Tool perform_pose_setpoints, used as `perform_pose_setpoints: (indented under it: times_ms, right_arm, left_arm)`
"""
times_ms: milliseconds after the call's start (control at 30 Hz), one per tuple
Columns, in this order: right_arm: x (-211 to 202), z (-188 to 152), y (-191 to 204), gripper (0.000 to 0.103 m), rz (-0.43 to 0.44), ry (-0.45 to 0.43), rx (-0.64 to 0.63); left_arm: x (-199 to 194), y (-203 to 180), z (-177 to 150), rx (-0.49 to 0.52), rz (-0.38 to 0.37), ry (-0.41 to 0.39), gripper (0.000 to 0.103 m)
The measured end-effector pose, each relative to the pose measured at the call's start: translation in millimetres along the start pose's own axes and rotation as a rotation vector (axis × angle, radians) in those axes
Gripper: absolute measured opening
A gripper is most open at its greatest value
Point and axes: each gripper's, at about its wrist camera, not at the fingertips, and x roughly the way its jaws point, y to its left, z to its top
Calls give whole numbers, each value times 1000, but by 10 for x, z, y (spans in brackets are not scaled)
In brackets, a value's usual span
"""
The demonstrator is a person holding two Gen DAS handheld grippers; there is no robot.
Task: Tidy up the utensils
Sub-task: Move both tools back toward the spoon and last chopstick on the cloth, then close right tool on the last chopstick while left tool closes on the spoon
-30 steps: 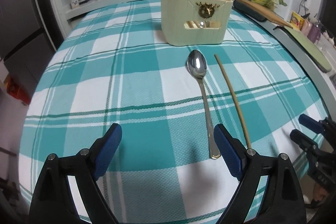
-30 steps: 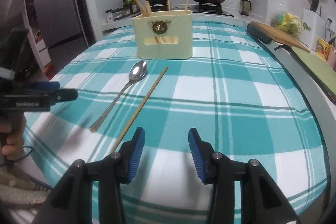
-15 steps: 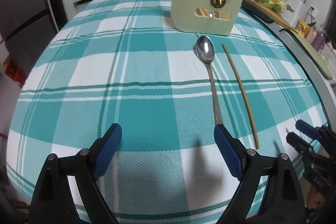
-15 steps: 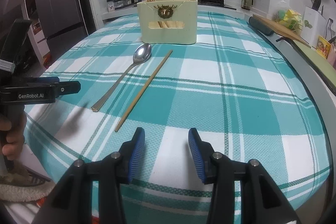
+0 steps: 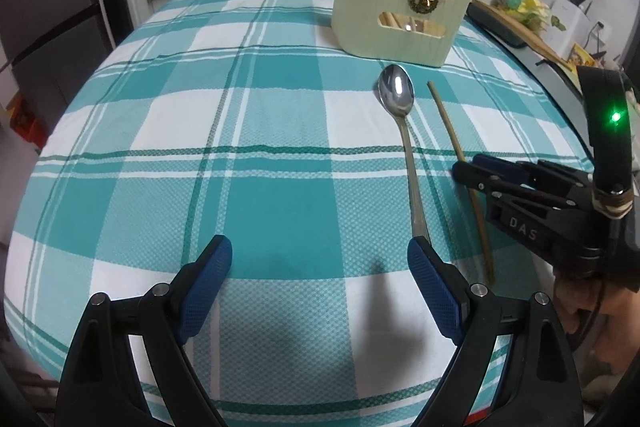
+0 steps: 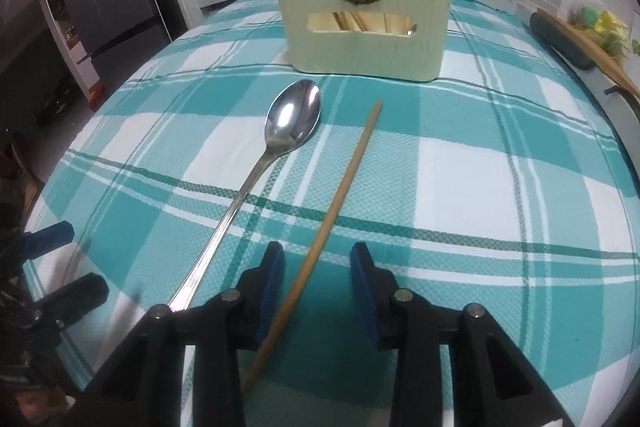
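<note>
since a second ago the right gripper (image 6: 316, 283) has slid in over the near end of the one loose chopstick (image 6: 340, 193), its jaws just closing partway; the stick lies between them, pads apart from it. left gripper (image 5: 320, 277) hangs wide open, holding nothing, its right finger (image 5: 434, 291) over the handle end of the one spoon (image 5: 400, 107). spoon and chopstick lie side by side on the checked tablecloth (image 5: 192, 131), long axes pointing toward the cream holder (image 6: 366, 17) near the far edge, bowl end nearest it.
</note>
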Motion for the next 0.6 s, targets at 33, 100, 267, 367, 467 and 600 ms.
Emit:
perform_pose_setpoints:
  times_ms: [33, 100, 267, 367, 467, 600]
  right_arm:
    - [10, -7, 53, 19, -41, -8, -43]
    - [-13, -29, 37, 9, -81, -17, -41]
    - [-194, -206, -286, 4, -136, -23, 66]
    - [-351, -387, -478, 4, -201, -21, 111]
    - [-494, -563, -602, 5, -244, -22, 140]
    - [-571, -649, -641, 16, -213, -33, 154]
  left_arm:
    - [13, -9, -6, 6, 2, 4, 90]
    - [41, -43, -12, 16, 2, 10, 90]
    - [84, -114, -15, 27, -6, 16, 90]
    - [115, -174, 0, 35, -22, 16, 90]
    - [205, -263, 104, 62, -45, 25, 90]
    - [310, -381, 347, 99, -39, -7, 90]
